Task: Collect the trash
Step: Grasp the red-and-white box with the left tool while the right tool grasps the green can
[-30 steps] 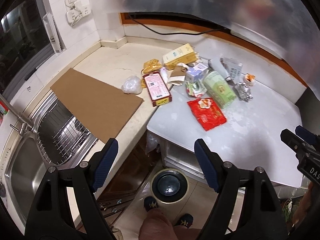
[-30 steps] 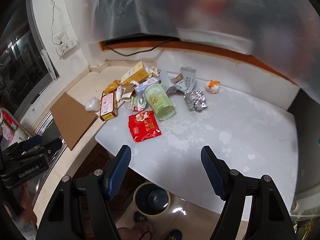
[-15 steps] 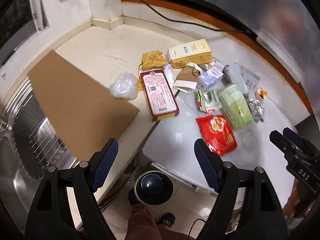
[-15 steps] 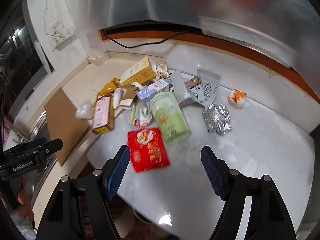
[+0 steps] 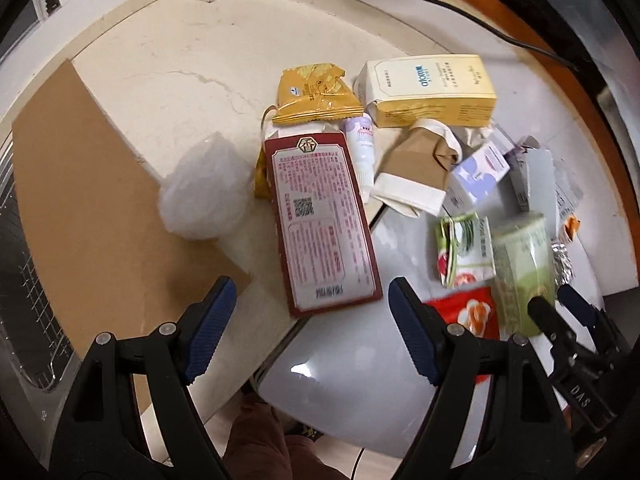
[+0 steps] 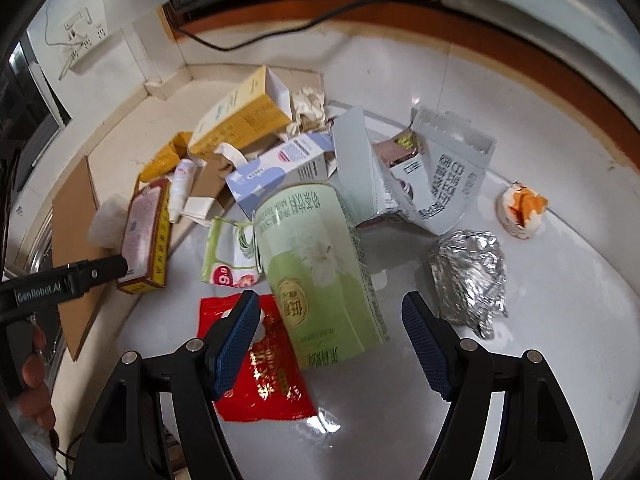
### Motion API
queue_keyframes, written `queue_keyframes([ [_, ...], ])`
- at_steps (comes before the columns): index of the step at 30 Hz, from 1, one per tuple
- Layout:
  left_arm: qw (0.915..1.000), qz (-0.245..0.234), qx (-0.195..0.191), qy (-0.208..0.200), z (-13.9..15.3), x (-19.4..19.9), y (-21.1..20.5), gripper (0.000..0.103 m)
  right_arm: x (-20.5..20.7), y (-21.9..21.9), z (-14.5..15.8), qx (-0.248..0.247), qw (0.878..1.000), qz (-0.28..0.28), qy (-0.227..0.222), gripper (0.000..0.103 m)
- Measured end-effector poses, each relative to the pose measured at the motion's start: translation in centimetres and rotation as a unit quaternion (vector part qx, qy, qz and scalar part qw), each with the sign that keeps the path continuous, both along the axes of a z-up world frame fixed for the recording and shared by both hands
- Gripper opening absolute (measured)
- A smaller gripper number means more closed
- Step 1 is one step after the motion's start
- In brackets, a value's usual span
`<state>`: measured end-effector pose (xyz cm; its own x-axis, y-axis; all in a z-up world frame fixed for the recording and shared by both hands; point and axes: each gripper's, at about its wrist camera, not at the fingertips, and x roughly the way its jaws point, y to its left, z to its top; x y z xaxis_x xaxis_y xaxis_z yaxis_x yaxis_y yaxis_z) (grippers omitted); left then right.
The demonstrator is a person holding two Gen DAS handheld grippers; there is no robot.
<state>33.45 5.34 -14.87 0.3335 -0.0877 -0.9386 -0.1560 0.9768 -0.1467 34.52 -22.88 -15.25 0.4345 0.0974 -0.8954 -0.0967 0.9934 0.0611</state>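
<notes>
Black clamp arms with silver screws carry ribbed blue pads [image 6: 234,340].

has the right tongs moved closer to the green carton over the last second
Yes. The right tongs have come forward, and the green carton now lies between the open tips.

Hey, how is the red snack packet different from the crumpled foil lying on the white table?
The red snack packet is flat, glossy and printed, while the crumpled foil is a bare silver wad that bulges up. The packet lies partly under the right gripper's left finger; the foil sits apart, just beyond the right finger. Both rest on the white table beside the green cup.
</notes>
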Motion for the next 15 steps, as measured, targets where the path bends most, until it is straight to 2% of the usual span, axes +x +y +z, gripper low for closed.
queue_keyframes([
  [8,0.9993,0.000,0.019,0.034,-2.5,2.2,-0.9,0.076,1.6,1.1,-2.5,-0.007,1.000,0.017,0.021,0.074],
  [10,0.9991,0.006,0.022,0.036,-3.0,2.6,-1.0,0.076,1.9,1.7,-3.0,-0.016,0.999,0.023,0.022,0.070],
  [11,0.9991,0.009,0.024,0.035,-3.2,2.8,-1.0,0.073,2.0,1.9,-3.2,-0.020,0.999,0.025,0.026,0.064],
  [14,0.9989,0.014,0.020,0.040,-3.9,3.4,-1.1,0.056,1.9,2.5,-3.5,-0.038,0.999,0.026,0.019,0.063],
  [15,0.9988,0.017,0.021,0.041,-4.0,3.5,-1.1,0.055,1.9,2.6,-3.5,-0.038,0.999,0.026,0.016,0.061],
])
